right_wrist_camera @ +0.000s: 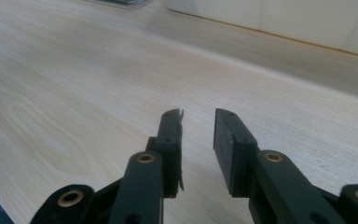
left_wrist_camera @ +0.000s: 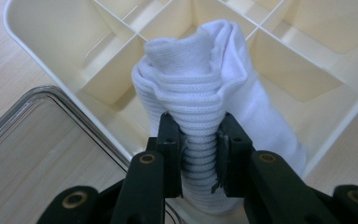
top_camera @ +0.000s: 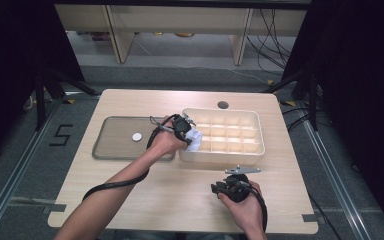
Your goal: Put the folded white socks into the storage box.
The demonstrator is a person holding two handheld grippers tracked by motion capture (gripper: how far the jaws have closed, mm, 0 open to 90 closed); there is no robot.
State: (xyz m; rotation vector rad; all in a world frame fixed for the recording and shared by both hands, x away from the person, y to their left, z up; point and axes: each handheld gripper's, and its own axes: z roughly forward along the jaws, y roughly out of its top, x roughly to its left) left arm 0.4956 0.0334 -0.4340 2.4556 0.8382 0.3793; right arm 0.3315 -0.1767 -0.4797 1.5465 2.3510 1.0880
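Left hand (top_camera: 166,142) reaches forward and to the right from the near left edge of the pale wooden table (top_camera: 130,195), forearm stretched diagonally and wrist bent toward the cream plastic divided organiser box (top_camera: 252,150). The left gripper (top_camera: 187,131) sits at the box's left end; its jaws are clamped on a rolled white ribbed-knit cloth (left_wrist_camera: 200,88) — the pads press into the ribbing on both sides. The cloth stands roughly upright over the box's left-end compartments, its folded top spreading above the jaws; whether its lower end touches the compartment floor cannot be told.

Just beside the box on its left lies a clear rectangular plastic lid (top_camera: 111,142), flat on the table, with a small white round disc (top_camera: 137,136) on it.

Right hand (top_camera: 247,205) rests at the near right edge of the table, well apart from the box, wrist low. The right gripper (top_camera: 220,188) points left across the bare tabletop — its jaws stand parted with nothing between them and hold nothing.
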